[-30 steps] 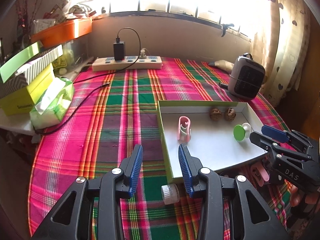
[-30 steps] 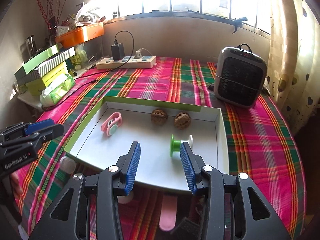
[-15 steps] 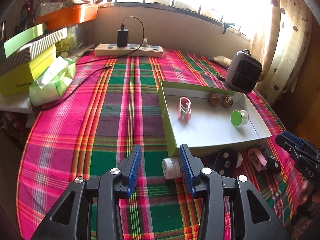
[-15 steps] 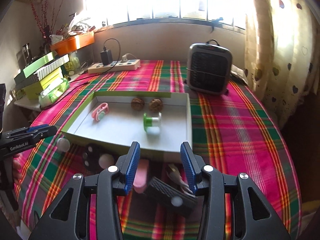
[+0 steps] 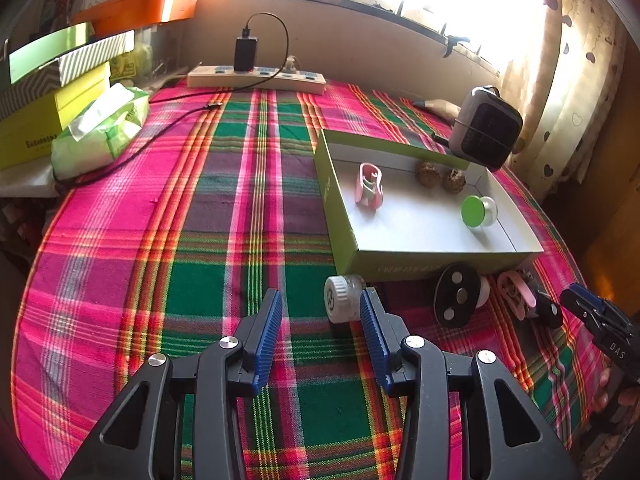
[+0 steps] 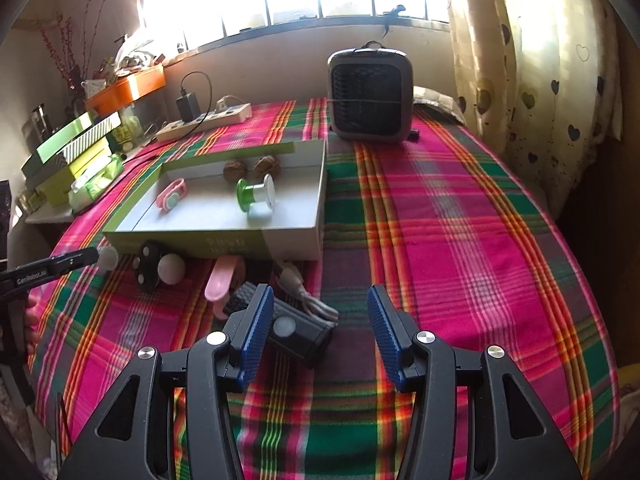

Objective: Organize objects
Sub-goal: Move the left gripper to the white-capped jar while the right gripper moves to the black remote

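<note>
Sunlit from the window behind, the round tabletop (image 5: 120, 264) wears a pink and green plaid cloth. Nearest to the left gripper (image 5: 320, 320) lies a small clear plastic jar with a white ribbed cap (image 5: 340, 298), on its side, just ahead of the jaws and close to the inner face of the right one, not between the pads. These jaws have just been opening and hold nothing. To take the jar well, I think the gripper should shift a little to its right and forward, so the jar sits centred before closing, because a round jar can roll away.

Over on the right gripper (image 6: 320, 316), the jaws also have just been opening and stand released. A black rectangular block with a pale round button (image 6: 300, 334) lies against the left pad, off centre.

Farther off, the shallow green cardboard tray with a white floor (image 5: 340, 216) already holds a pink clip (image 5: 369, 186), two brown walnuts (image 5: 440, 174) and a green-capped spool (image 5: 478, 210).
</note>
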A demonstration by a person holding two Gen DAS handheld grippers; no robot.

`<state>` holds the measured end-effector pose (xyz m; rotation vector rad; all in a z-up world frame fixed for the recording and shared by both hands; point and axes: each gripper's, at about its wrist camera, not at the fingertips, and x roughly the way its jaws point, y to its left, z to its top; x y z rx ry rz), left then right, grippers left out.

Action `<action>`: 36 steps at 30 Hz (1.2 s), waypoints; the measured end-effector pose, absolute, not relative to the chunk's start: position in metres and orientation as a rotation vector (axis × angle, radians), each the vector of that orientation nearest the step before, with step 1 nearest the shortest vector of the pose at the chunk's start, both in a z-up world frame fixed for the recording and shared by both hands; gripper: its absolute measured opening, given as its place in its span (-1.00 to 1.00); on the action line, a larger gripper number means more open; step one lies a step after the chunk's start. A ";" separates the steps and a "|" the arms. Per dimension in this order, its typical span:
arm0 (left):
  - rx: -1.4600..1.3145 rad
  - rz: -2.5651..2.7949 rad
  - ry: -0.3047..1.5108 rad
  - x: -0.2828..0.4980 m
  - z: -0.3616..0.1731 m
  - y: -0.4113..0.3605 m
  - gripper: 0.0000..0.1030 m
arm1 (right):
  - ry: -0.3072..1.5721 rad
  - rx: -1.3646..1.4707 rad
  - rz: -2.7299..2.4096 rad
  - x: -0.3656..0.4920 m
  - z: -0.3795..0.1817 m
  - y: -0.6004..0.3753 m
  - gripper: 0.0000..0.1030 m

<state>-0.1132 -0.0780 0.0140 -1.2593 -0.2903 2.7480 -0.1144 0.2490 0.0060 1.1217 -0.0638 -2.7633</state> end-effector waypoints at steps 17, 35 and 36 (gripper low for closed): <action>-1.263 2.732 -0.290 -0.113 0.011 -0.078 -0.23 | -0.001 1.142 -2.595 -0.110 -0.006 0.229 -0.02; -1.256 2.697 -0.278 -0.112 0.012 -0.069 -0.23 | 0.090 1.200 -2.580 -0.119 -0.014 0.208 -0.02; -1.259 2.699 -0.270 -0.113 0.011 -0.068 -0.23 | 0.091 1.207 -2.576 -0.120 -0.015 0.207 -0.02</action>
